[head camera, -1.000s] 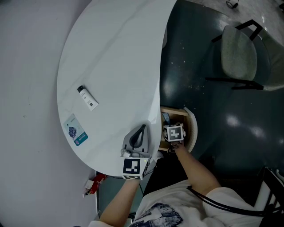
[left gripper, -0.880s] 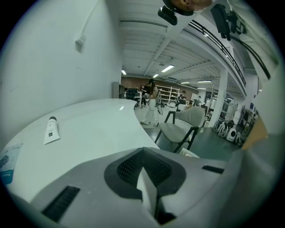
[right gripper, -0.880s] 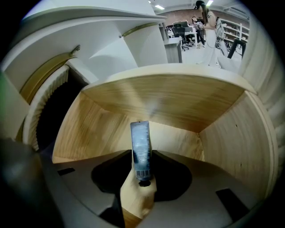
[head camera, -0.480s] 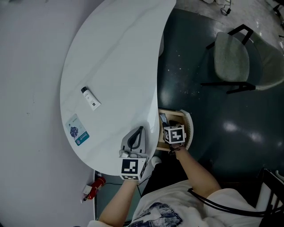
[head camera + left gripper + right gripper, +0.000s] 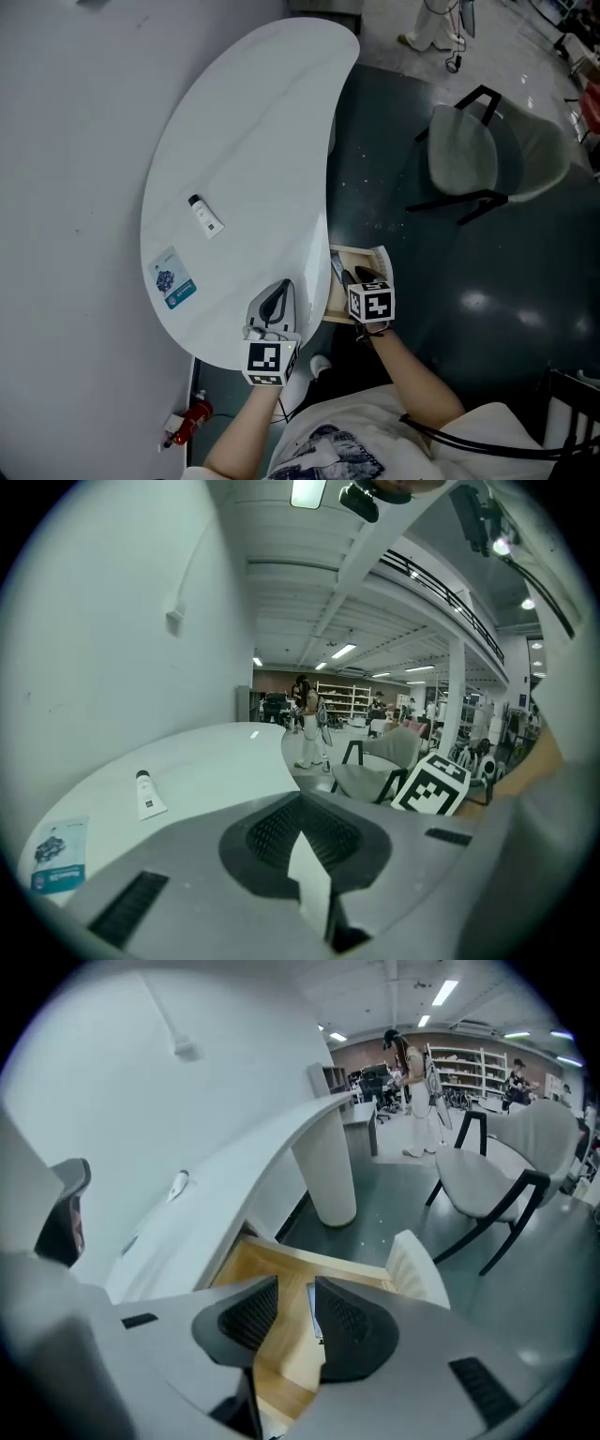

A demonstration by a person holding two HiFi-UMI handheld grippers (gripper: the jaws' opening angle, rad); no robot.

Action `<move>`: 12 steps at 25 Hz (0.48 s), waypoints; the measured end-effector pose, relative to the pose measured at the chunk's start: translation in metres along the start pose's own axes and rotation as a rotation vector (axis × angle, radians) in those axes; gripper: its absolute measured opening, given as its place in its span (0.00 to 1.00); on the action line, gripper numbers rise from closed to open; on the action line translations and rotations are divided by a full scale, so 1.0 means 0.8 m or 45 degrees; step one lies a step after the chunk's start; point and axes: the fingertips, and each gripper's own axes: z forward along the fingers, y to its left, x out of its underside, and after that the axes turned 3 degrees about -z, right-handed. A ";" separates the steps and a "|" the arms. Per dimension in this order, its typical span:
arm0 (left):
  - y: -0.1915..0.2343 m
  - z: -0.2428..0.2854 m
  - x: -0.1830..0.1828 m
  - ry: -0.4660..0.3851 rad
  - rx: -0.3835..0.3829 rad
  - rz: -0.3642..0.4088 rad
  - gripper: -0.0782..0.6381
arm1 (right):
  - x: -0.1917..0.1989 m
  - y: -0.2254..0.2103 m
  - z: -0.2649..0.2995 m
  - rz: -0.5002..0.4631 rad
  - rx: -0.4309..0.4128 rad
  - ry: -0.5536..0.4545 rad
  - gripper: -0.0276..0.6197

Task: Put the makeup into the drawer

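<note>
Holding left gripper [image 5: 275,298] over near edge of table [image 5: 253,141], jaws pressed together on nothing. Holding right gripper [image 5: 295,1312] above open drawer [image 5: 361,251], jaws partly apart, empty. Through the gap, wooden drawer floor with a flat item [image 5: 312,1307] lying on it. On the table, well apart from both grippers: tube [image 5: 205,216] and sachet [image 5: 174,278]. Past the table, chair [image 5: 459,150].
</note>
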 end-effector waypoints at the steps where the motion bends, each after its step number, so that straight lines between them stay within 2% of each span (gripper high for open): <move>1: 0.000 -0.010 -0.003 -0.013 0.001 0.005 0.16 | -0.005 0.005 -0.014 -0.005 0.003 -0.026 0.25; 7: 0.005 -0.069 -0.021 -0.102 -0.007 0.034 0.16 | -0.044 0.048 -0.092 -0.067 -0.003 -0.204 0.25; 12: 0.013 -0.127 -0.033 -0.164 -0.035 0.025 0.16 | -0.066 0.116 -0.157 -0.181 -0.056 -0.333 0.25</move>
